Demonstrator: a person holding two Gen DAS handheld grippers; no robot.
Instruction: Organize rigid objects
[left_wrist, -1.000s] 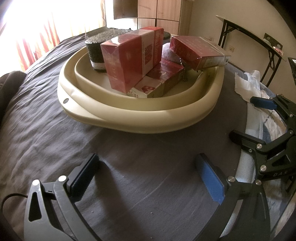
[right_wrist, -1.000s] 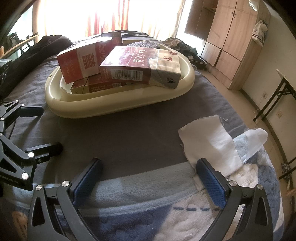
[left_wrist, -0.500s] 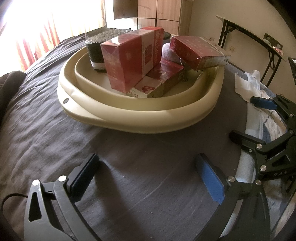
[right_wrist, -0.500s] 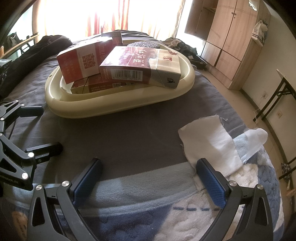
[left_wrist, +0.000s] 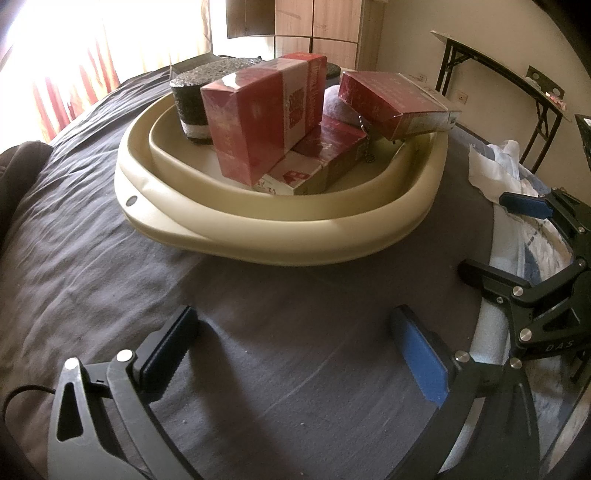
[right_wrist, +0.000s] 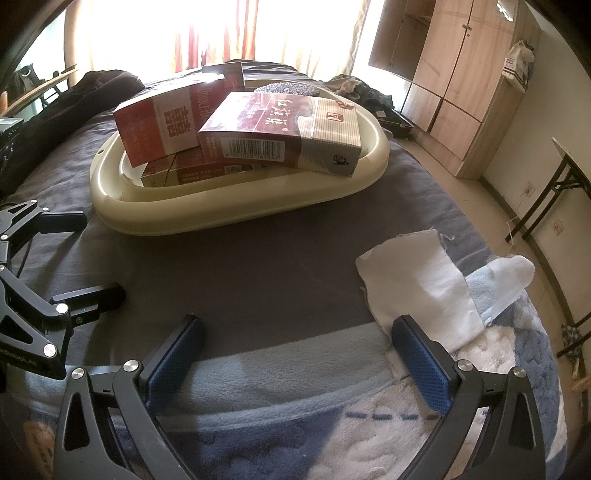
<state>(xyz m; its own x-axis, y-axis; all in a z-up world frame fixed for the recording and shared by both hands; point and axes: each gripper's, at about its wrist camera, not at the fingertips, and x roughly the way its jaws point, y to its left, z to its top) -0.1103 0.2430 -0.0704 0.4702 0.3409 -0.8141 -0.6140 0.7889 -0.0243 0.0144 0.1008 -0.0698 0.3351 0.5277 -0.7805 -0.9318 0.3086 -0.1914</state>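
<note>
In the left wrist view, the left gripper (left_wrist: 291, 343) hangs low over the dark bed cover (left_wrist: 110, 258), its two fingers spread wide with nothing between them. Just ahead sits the cream tub (left_wrist: 280, 240), resting on the bed. Inside it the red boxes are piled loosely: a tall red box (left_wrist: 258, 122) leans up on a flat red box (left_wrist: 314, 162), most likely because the pile is too crowded to lie flat. Another long red box (left_wrist: 391, 103) rests on the far right rim, partly sticking out over it. A dark foam roll (left_wrist: 199, 99) stands at the far left of the tub, and a small chain charm (left_wrist: 367, 155) dangles between the boxes. The right gripper (left_wrist: 517, 247) shows at the right edge, also spread apart. In the right wrist view, the right gripper (right_wrist: 295, 354) is released too, and holds nothing, low over a blue blanket (right_wrist: 295, 424). A white cloth (right_wrist: 417, 280) lies near its right finger. The tub (right_wrist: 229, 218) is farther off, and the box with a barcode (right_wrist: 280, 133) lies on top, nearest this side. The left gripper (right_wrist: 85, 254) shows at the left edge. Compared with a second ago, nothing has moved: both grippers and all the boxes sit just where they were.
</note>
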